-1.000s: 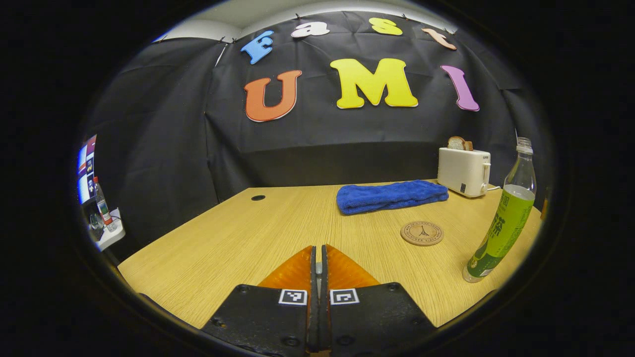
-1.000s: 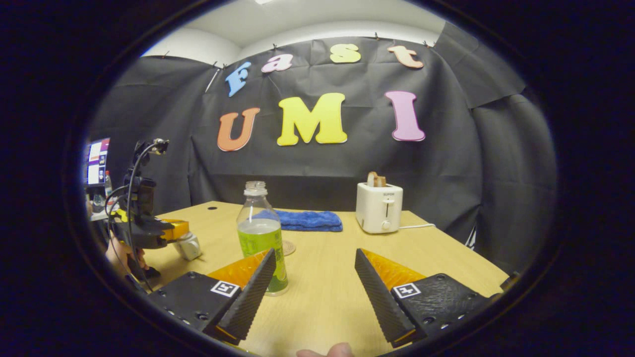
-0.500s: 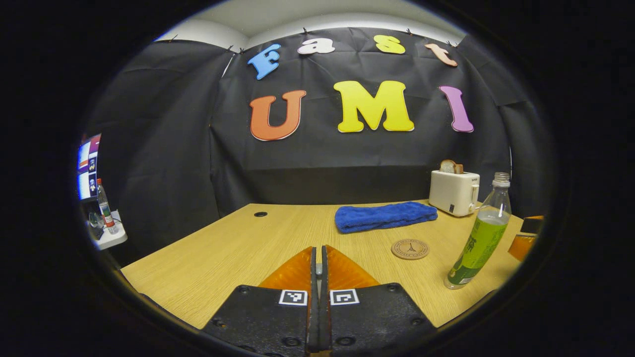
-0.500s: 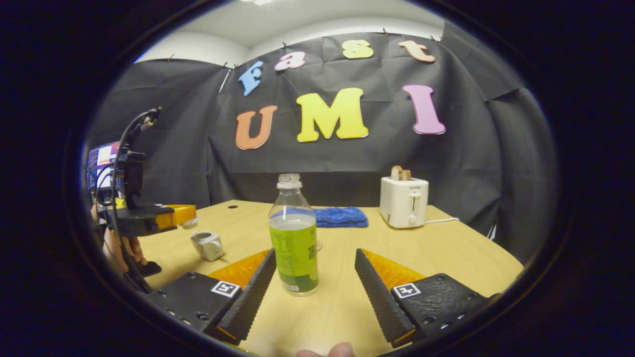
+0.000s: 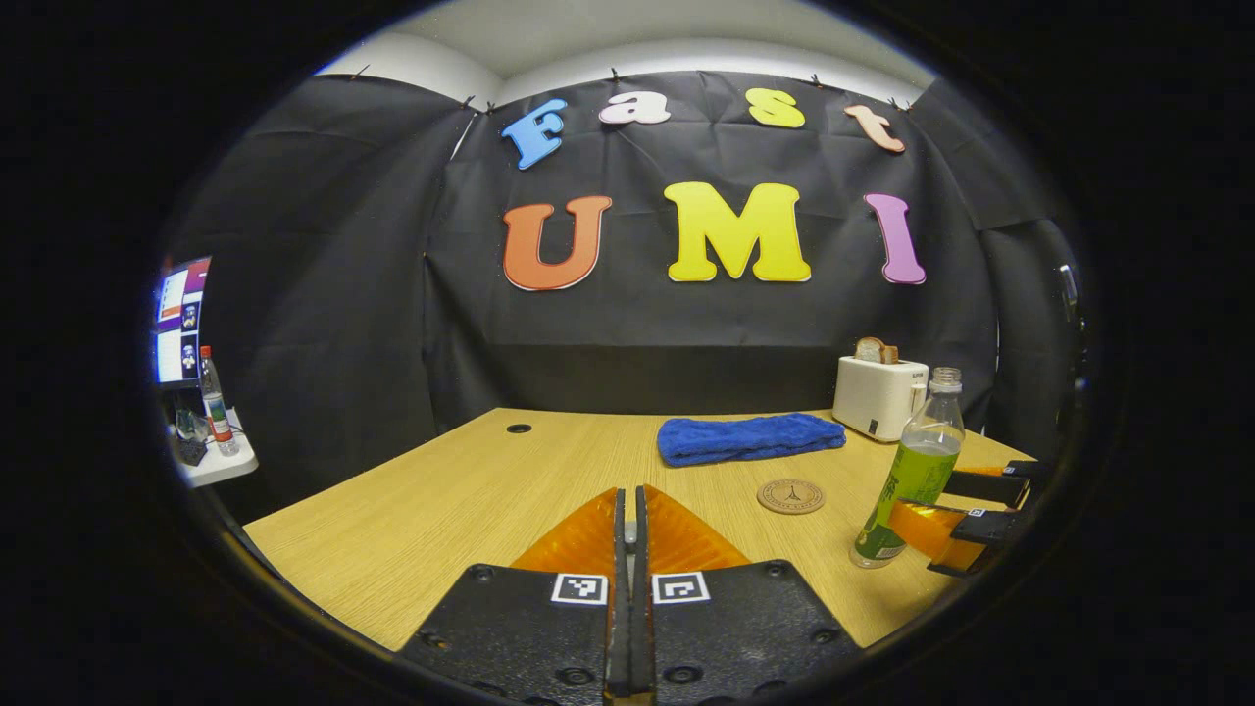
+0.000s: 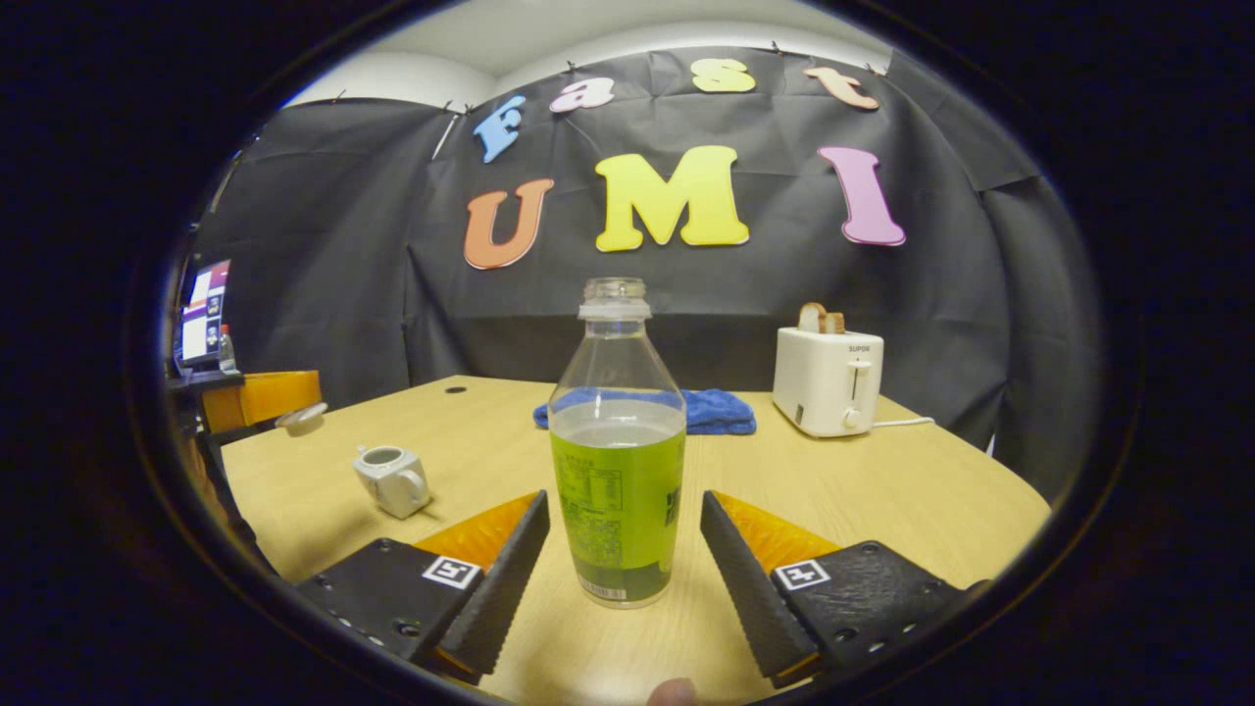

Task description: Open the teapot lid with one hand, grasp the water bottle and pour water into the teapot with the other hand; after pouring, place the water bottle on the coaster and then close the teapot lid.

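Left gripper view: your left gripper [image 5: 630,529] sits level above the table [image 5: 471,490], fingers pressed together. Water bottle [image 5: 907,485] stands upright far right, coaster [image 5: 790,496] just beside it.

Right gripper view: your right gripper [image 6: 625,549] is level, fingers apart w/ the bottle between them, not touching. Teapot [image 6: 394,479] sits lidless at left; lid [image 6: 301,420] held up beyond it.
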